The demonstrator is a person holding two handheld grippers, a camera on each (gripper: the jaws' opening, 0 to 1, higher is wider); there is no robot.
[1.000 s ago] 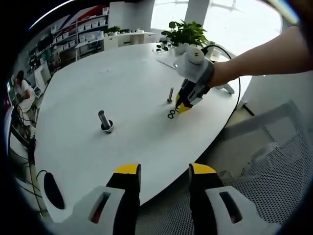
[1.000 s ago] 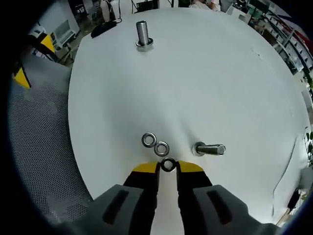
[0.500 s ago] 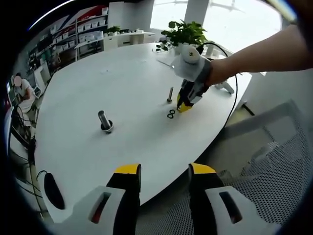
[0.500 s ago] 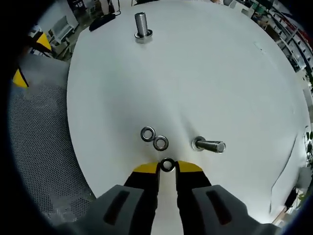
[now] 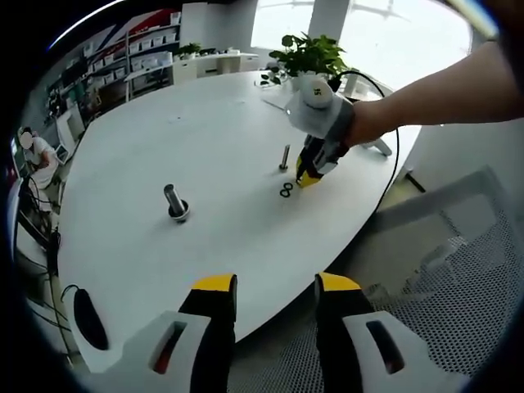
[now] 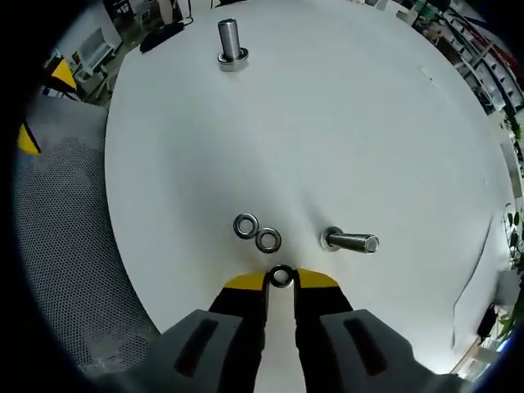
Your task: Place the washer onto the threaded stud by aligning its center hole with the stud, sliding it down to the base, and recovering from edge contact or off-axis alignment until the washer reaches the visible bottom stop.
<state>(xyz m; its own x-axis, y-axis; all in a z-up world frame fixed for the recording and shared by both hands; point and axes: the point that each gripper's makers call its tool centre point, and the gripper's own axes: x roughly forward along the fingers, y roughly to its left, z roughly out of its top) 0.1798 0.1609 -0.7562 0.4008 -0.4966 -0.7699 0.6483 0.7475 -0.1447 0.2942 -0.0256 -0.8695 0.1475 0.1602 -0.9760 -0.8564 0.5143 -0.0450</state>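
Right gripper (image 6: pixel 281 279) pinching a washer (image 6: pixel 281 276) between its yellow tips, low over the white surface (image 6: pixel 368 123).
Two more washers (image 6: pixel 256 232) just ahead, thin stud (image 6: pixel 350 241) near on the right, big stud (image 6: pixel 230 42) far off. Left gripper (image 5: pixel 266 288) open, holding nothing, back at the surface edge.

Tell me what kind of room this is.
Probably an office or lab workspace: a large white table, storage shelves along the far wall, and a potted plant by bright windows.
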